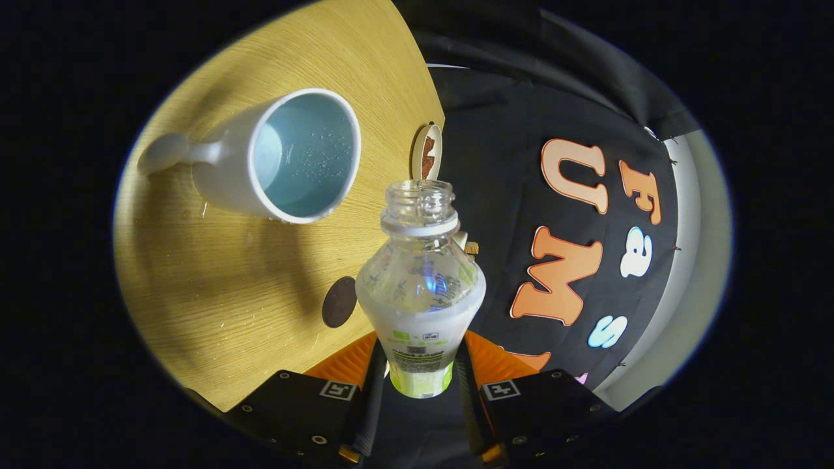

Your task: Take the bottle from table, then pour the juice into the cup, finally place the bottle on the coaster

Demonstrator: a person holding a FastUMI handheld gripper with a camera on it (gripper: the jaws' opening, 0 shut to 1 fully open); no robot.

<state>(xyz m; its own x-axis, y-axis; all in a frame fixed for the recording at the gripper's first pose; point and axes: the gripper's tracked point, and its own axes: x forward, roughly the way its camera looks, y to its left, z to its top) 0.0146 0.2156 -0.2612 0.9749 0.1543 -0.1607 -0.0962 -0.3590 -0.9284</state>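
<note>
Gripper (420, 365) fingers clamped on uncapped bottle (420, 286), label print unreadable.

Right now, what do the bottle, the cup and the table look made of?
Bottle: clear plastic, likely; see-through with glints, a threaded open neck and a printed label. The claw is shut on it. Cup: glazed ceramic, by its smooth glossy white outside and pale blue inside, speckled with droplets. Table: light wood or a wood-look laminate; fine straight grain, matte. I cannot tell which.
</note>
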